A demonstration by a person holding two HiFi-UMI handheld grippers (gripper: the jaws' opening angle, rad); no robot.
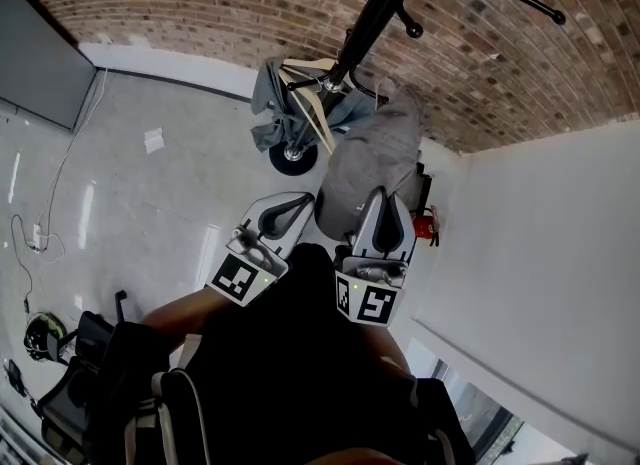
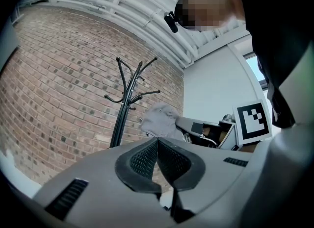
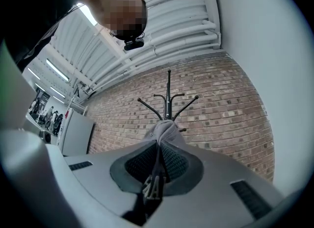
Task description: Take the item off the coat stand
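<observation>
A grey cap (image 1: pixel 370 165) hangs from my right gripper (image 1: pixel 384 203), which is shut on the cap's back strap. In the right gripper view the strap and its buckle (image 3: pixel 151 187) run between the pads, and the cap (image 3: pixel 167 129) bulges just beyond them. The black coat stand (image 1: pixel 365 23) rises ahead by the brick wall. In the left gripper view the cap (image 2: pixel 159 118) sits to the right of the stand (image 2: pixel 123 112), apart from its hooks. My left gripper (image 1: pixel 298 205) is beside the right one, shut with nothing in it (image 2: pixel 157 146).
A grey garment on a wooden hanger (image 1: pixel 296 95) hangs low on the stand, above its round base (image 1: pixel 293 158). A brick wall (image 1: pixel 200 13) stands behind and a white wall (image 1: pixel 540 243) to the right. A small red object (image 1: pixel 428 225) is near the wall. Cables (image 1: pixel 30 238) lie at left.
</observation>
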